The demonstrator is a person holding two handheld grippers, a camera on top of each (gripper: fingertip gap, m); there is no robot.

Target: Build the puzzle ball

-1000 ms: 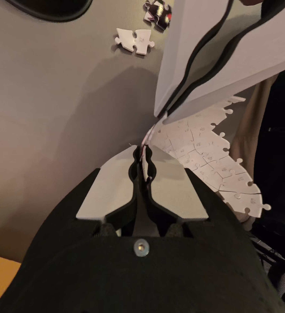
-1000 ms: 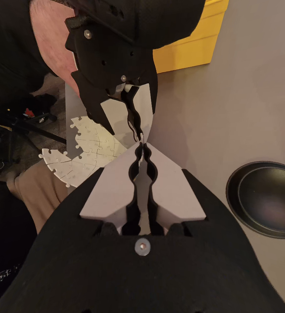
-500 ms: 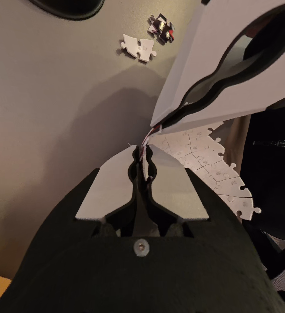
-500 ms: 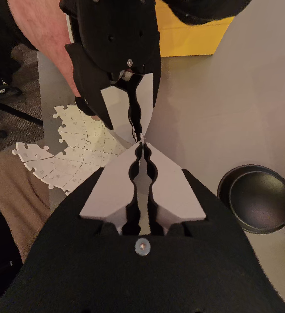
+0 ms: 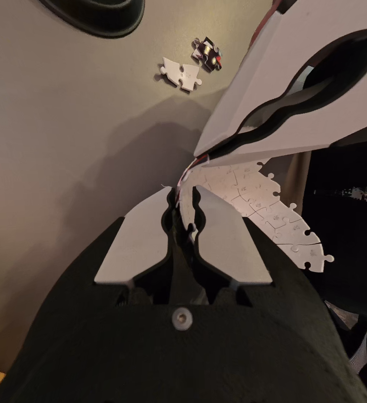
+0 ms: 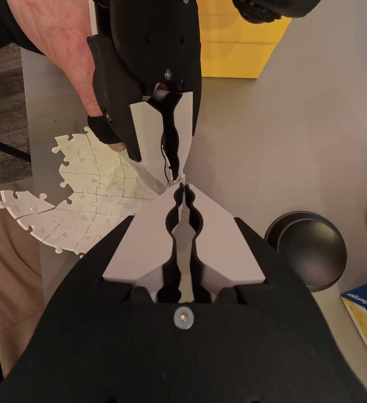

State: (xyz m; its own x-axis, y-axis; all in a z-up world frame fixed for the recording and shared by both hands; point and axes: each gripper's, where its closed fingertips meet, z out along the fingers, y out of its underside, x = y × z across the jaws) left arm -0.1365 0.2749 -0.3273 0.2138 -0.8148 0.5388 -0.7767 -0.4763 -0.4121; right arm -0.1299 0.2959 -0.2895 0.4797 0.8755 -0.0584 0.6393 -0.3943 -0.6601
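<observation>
At the centre of the frame the right gripper (image 6: 183,185), with grey fingers lined in black, is closed on the edge of a curved white shell of joined puzzle pieces (image 6: 86,196) that spreads to the left. From the top the left gripper (image 6: 173,174) meets the same edge, tips nearly touching. A round black dish (image 6: 304,250) lies on the grey table (image 6: 287,141) at the right, a yellow box (image 6: 239,43) at the top.

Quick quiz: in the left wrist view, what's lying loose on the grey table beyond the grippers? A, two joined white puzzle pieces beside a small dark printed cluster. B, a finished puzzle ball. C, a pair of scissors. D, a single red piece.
A: two joined white puzzle pieces lie flat on the grey table, with a small dark printed cluster just beside them.
</observation>
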